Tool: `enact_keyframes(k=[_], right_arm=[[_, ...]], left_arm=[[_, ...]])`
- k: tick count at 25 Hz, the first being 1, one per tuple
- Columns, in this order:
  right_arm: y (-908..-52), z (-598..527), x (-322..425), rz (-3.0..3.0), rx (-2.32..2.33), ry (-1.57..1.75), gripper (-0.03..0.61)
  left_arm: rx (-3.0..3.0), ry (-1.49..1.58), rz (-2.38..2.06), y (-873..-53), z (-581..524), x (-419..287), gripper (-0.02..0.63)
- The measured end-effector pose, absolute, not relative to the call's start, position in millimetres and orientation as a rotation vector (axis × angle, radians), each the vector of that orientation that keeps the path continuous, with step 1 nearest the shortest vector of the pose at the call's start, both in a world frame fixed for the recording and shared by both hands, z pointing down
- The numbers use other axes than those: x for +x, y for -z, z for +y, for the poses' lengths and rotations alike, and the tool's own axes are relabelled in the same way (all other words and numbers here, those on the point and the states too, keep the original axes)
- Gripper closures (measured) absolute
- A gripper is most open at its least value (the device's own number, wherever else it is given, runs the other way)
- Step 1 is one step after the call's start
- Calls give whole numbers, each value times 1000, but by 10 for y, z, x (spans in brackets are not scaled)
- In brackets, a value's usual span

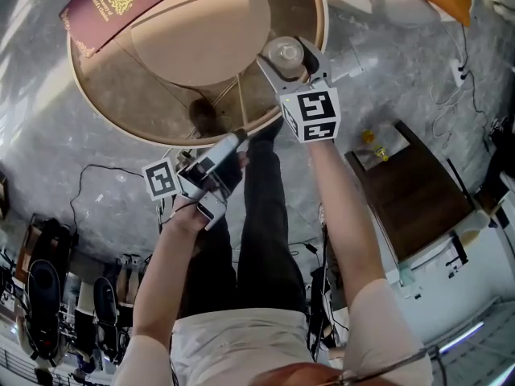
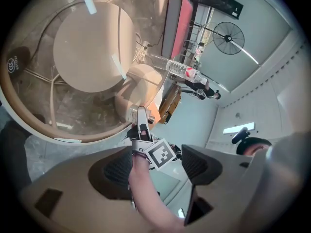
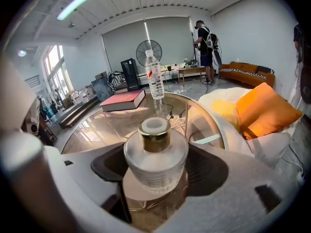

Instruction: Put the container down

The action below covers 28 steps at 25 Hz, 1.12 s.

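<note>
The container (image 3: 155, 152) is a round frosted glass jar with a gold neck. My right gripper (image 3: 155, 173) is shut on its body. In the head view the container (image 1: 286, 52) and right gripper (image 1: 291, 71) hang over the near right rim of the round glass table (image 1: 96, 95). Whether the jar's base touches the glass I cannot tell. My left gripper (image 1: 240, 139) is held lower, off the table's near edge above the person's legs. In its own view the left gripper (image 2: 158, 166) stands open, with only the distant right arm showing between its jaws.
A red book (image 1: 113, 2) lies at the table's far left, and a clear water bottle (image 3: 154, 76) stands beyond the jar. A dark wooden side table (image 1: 418, 187) is on the floor at right. Orange cushion (image 3: 265, 113) on a white seat; cables (image 1: 88, 183) cross the floor.
</note>
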State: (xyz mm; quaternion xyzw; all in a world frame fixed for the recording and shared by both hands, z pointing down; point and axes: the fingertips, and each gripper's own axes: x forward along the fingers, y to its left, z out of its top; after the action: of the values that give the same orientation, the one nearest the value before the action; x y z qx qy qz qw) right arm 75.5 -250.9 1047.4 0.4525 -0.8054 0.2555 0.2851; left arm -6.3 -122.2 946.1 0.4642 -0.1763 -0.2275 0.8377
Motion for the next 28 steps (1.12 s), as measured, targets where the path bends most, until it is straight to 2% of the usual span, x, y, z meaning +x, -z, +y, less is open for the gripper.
enact_keyframes(k=[24,28], right_arm=[[-10542,-2483,731,-2120,1180,-600,235],[-10478,-2507,708,-2131,1171,-620,208]], left_arm=[[996,441,-384,-9599,-1230,-135,299],[1019,441,-377,-9521,-1276,-177,298]])
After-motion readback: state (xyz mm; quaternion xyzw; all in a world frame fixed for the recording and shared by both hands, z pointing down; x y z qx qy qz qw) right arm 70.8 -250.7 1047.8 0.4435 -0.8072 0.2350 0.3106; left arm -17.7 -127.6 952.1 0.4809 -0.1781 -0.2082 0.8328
